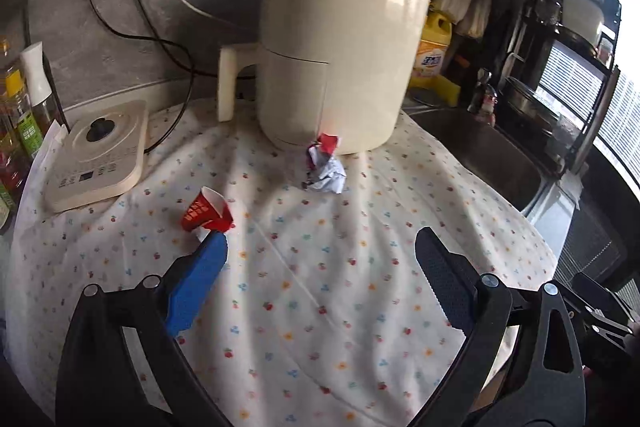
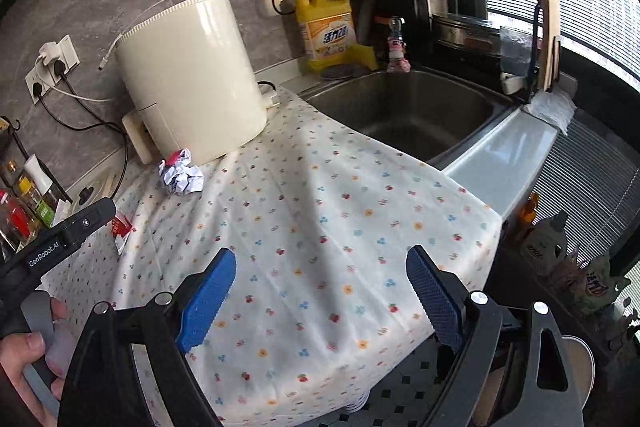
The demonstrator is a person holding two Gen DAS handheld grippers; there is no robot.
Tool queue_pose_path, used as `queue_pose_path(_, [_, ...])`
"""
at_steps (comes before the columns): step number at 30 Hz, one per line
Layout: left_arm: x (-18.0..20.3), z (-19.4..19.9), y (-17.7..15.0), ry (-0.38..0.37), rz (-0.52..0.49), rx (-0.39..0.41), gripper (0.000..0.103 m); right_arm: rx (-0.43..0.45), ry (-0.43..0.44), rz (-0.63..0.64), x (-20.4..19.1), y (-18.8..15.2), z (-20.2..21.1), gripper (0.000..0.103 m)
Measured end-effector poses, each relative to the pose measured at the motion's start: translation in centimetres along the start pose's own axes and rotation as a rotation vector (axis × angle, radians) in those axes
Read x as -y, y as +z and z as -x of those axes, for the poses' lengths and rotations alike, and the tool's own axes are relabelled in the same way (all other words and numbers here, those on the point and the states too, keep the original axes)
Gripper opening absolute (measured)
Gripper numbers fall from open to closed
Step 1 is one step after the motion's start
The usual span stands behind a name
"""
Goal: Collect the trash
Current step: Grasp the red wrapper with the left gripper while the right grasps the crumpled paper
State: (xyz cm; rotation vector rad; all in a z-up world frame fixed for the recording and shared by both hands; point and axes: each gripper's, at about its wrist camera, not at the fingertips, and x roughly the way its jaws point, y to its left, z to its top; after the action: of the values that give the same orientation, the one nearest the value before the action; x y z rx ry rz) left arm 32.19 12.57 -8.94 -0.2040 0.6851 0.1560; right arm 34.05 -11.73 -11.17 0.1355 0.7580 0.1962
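Red paper cup [image 1: 207, 214] lies tipped, well out from the air fryer [image 1: 340, 59], just beyond the left hand-held gripper [image 1: 320, 251], nearer than the right hand-held gripper [image 2: 320, 267]; both wide, empty.

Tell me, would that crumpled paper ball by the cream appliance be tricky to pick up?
Probably not. The crumpled paper ball looks light and should squash between the pads rather than slip. Its creased, uneven shape suggests it won't roll far on the wrinkled flowered cloth. A nudge might slide it against the cream appliance.
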Motion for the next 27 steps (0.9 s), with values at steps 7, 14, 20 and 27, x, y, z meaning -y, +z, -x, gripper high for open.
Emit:
queue_pose_path(7, [-5.1,-2.0,0.8,0.046,0.057,-0.013,0.094,-0.031,0.017,0.04,-4.0,0.6,-3.1,0.083])
queue_pose_path(14, [-8.4,-5.7,1.7,0.068,0.1,-0.048,0.094,-0.039,0.007,0.067,-7.5,1.7,-5.9,0.083])
queue_pose_path(20, [-9.3,-9.0,1.9,0.076,0.093,-0.109,0.094,-0.041,0.004,0.046,-9.3,2.2,-7.5,0.083])
queue_pose_path(27, [-10.3,-10.0,1.5,0.073,0.115,-0.151,0.042,-0.062,0.022,0.057,-11.2,2.5,-9.9,0.083])
